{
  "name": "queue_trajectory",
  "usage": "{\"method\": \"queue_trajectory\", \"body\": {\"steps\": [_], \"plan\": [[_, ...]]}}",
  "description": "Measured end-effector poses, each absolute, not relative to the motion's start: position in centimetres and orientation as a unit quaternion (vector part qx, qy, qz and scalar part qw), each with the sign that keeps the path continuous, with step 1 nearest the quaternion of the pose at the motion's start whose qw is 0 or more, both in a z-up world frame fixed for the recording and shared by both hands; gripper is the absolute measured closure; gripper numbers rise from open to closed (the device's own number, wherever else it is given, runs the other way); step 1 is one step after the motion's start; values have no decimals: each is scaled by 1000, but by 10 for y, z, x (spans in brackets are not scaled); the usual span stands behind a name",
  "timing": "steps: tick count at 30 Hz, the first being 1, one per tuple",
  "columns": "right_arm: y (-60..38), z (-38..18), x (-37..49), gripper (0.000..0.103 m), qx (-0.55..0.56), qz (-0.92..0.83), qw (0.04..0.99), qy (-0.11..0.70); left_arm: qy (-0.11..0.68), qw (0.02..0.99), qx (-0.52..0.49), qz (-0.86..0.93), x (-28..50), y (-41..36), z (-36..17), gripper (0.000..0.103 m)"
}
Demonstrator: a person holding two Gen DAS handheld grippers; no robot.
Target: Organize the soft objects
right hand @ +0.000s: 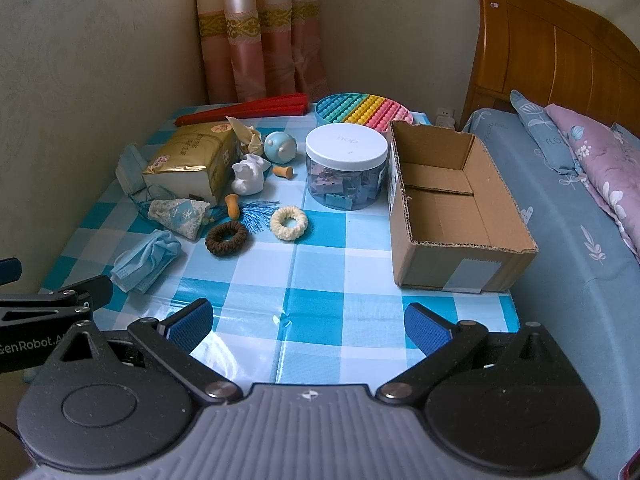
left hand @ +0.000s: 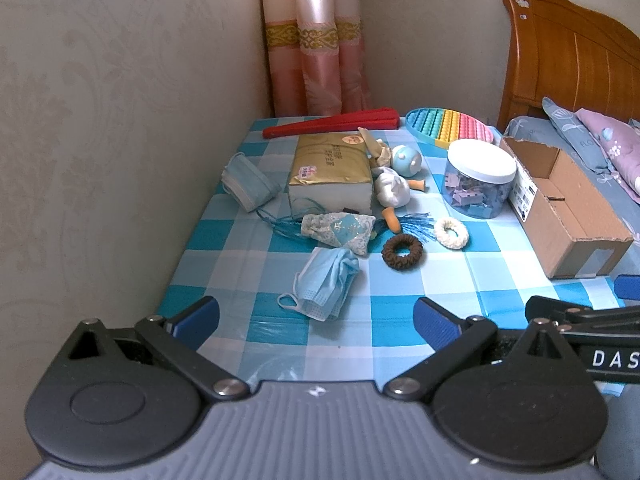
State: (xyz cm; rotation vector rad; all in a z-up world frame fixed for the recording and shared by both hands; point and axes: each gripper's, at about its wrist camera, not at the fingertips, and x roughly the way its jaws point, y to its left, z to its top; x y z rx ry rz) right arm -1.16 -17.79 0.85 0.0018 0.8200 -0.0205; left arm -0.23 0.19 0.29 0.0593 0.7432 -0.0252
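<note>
"DAS" is being shown in white on the right gripper's (right hand: 308, 322) arm where it is crossing the left wrist view, and "enRobot.A" is being shown on the left gripper's (left hand: 318, 320) arm in the right wrist view; "hop" is being read faintly on the jar's (right hand: 346, 168) white lid. Both grippers are being held wide open above the near edge of the table (right hand: 320, 280), with nothing between the pads. The soft things are lying at the table's left: a crumpled mask (right hand: 146, 258), a brown scrunchie (right hand: 226, 238), a cream scrunchie (right hand: 289, 222) and a pouch (right hand: 180, 213). An open box (right hand: 452, 208) is standing empty at the right, beside a bed (right hand: 560, 220). The table is being covered by blue checked cloth; pink curtains (right hand: 256, 40) are hanging in the corner.
</note>
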Motion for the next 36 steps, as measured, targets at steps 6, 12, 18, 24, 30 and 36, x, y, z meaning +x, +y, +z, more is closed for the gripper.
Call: {"method": "queue_trajectory", "body": {"steps": [6,12,18,24,30,36], "plan": [[-178,9,-11,0,1,-11,917,398,363,931,29,-12,-2,2,3,1],[-178,9,-12,0,1,-10,917,398,362,932,29,-12,-2,2,3,1],[-177,13,-12,0,0,-11,918,397,362,932,29,-13,-2,2,4,1],[-177,13,-12,0,0,-11,918,397,362,932,28,-12,-2,3,6,1],[-178,13,-11,0,1,-11,918,396,363,931,28,-13,-1,3,6,1],[-177,13,-12,0,0,-12,918,396,364,931,26,-14,0,3,7,1]]}}
